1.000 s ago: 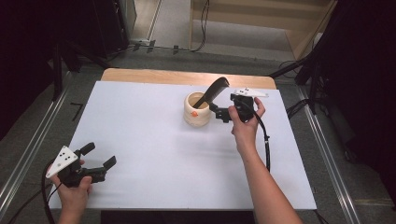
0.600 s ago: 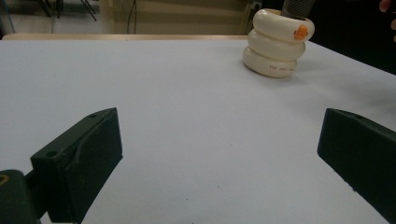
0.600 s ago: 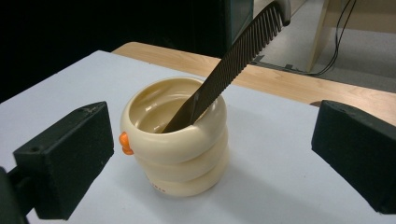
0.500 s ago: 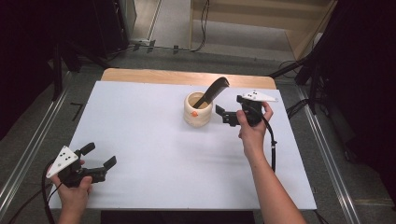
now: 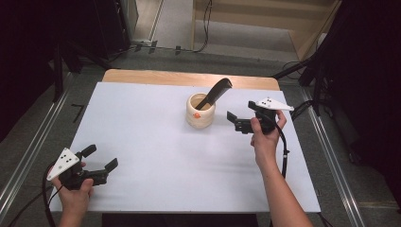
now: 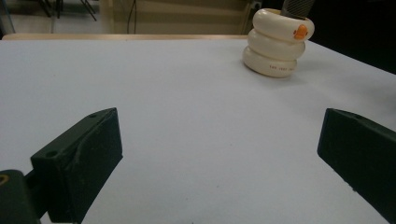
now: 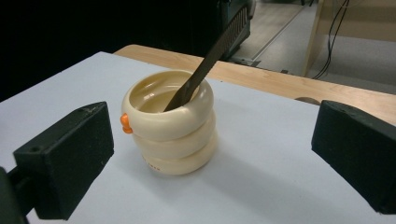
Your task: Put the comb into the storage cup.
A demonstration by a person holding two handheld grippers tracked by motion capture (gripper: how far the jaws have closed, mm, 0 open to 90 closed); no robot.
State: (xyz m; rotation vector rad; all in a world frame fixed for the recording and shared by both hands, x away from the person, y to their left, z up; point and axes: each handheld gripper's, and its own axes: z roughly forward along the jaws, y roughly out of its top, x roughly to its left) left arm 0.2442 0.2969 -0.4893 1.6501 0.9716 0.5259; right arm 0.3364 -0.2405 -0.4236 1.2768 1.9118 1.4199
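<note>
A cream ringed cup [image 5: 200, 111] stands right of centre on the white table [image 5: 142, 142], with a dark comb [image 5: 216, 91] leaning out of it toward the upper right. The right gripper [image 5: 237, 123] hovers just beside the cup, its jaws wide and empty. The left gripper [image 5: 100, 161] rests at the lower left of the high view, jaws also wide, holding nothing. A good next reach would probably line up on the comb's upper end and close gently, so the cup does not tip.
</note>
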